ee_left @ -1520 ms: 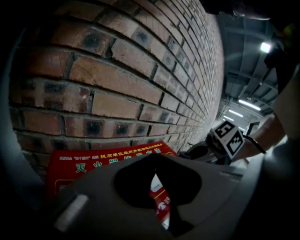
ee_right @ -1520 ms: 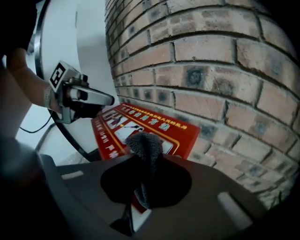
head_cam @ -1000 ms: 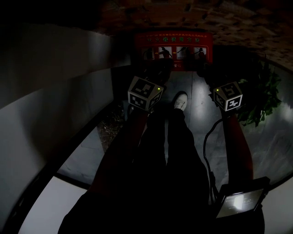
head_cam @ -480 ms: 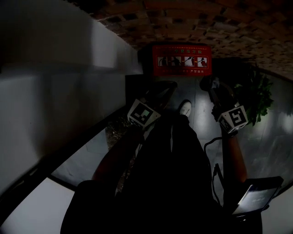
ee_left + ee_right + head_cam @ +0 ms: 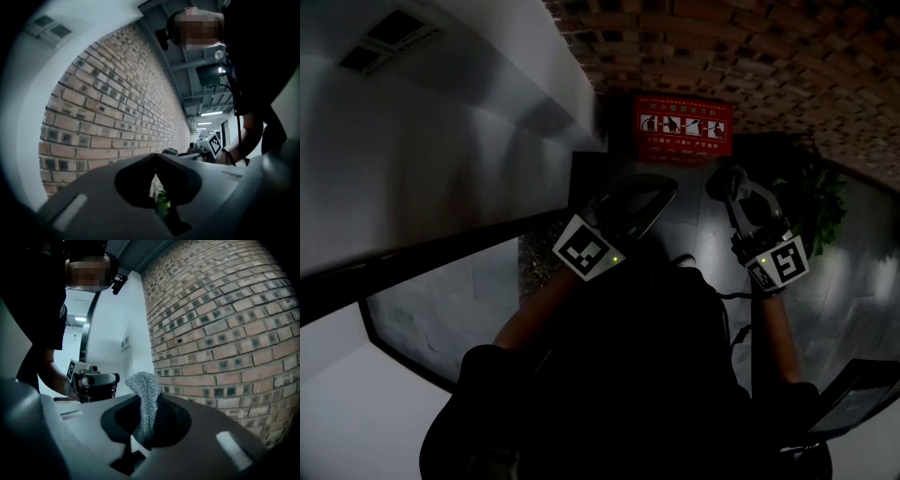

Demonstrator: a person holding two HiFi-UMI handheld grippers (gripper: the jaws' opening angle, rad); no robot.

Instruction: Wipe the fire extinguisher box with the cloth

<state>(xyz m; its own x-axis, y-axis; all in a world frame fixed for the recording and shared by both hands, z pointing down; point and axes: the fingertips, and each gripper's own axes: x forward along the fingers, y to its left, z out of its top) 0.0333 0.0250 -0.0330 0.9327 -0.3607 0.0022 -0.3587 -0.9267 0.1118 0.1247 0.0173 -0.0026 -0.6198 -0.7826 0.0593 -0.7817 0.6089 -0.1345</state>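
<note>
1. Grey cloth (image 5: 142,386) is pinched in your right claw (image 5: 146,401), with a tuft left poking past the tips, likely as the wiping face.
2. Your left claw (image 5: 155,160) is pressed together on nothing and seems spare.
3. Your fire extinguisher box (image 5: 684,127) stands far ahead against the brick wall (image 5: 750,56), beyond both claws and untouched.

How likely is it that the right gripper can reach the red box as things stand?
Probably yes: the right gripper, shut on the cloth, points toward the red box, with nothing showing between them. The plant stands off to one side.
</note>
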